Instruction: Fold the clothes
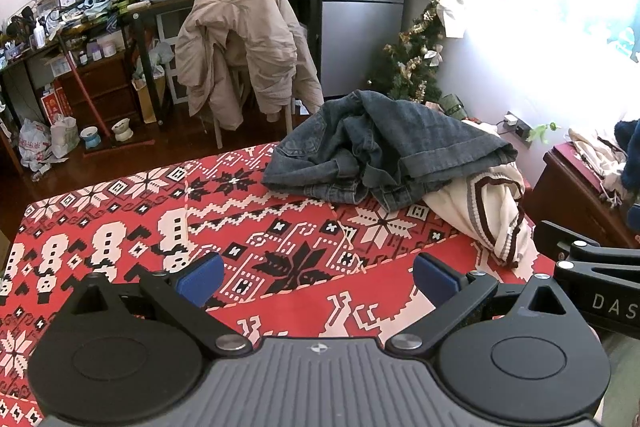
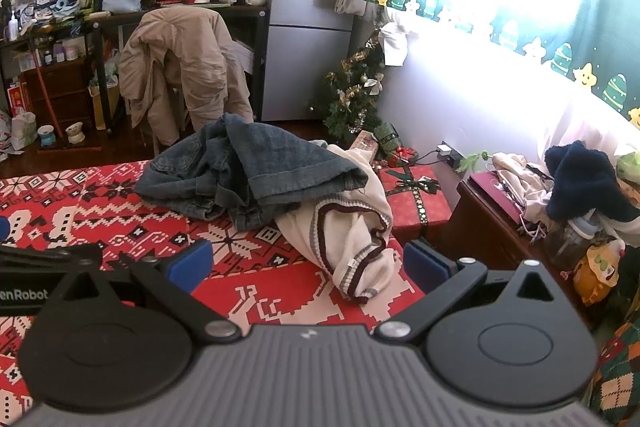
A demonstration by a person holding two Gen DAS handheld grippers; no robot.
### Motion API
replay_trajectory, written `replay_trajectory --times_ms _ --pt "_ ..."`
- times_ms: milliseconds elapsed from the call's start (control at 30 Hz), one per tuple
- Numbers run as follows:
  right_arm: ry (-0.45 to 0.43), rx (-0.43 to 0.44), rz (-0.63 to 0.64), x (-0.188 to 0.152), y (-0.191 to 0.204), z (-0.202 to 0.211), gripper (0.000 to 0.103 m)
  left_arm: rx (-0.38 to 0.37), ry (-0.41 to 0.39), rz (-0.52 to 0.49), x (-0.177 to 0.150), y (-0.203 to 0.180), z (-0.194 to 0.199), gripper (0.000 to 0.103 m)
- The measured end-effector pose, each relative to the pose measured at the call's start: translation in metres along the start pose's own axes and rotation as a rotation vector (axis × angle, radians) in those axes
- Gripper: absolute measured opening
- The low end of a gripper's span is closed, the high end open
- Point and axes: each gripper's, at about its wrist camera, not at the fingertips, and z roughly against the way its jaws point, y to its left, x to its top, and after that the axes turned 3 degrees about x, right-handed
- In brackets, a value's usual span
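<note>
the jeans lie in a crumpled heap on the red patterned cloth, with a cream sweater tucked partly under their right-hand side, its striped hem spilling toward the edge of the cloth. nothing looks folded yet, so the step in hand is likely the first reach for a garment. the left gripper hangs above bare cloth on the near side of the jeans, fingers spread wide and holding nothing. the right gripper sits just short of the sweater, fingers also spread and empty. to do this well, lift the jeans clear of the sweater first, take them by the waistband with both grippers, and lay them flat on the open cloth to the left of the heap before folding
</note>
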Motion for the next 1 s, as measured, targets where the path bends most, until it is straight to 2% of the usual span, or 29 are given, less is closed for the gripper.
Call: replay_trajectory --times_ms 600,1000 --pt "0.025 -0.03 -0.012 -0.005 -0.004 -0.015 0.102 -0.021 0.008 -0.014 -0.002 -0.006 -0.009 0.102" --pt "0.029 -0.04 -0.011 -0.009 -0.006 -0.029 0.102 -0.054 0.021 0.012 -0.004 -0.006 -0.023 0.102"
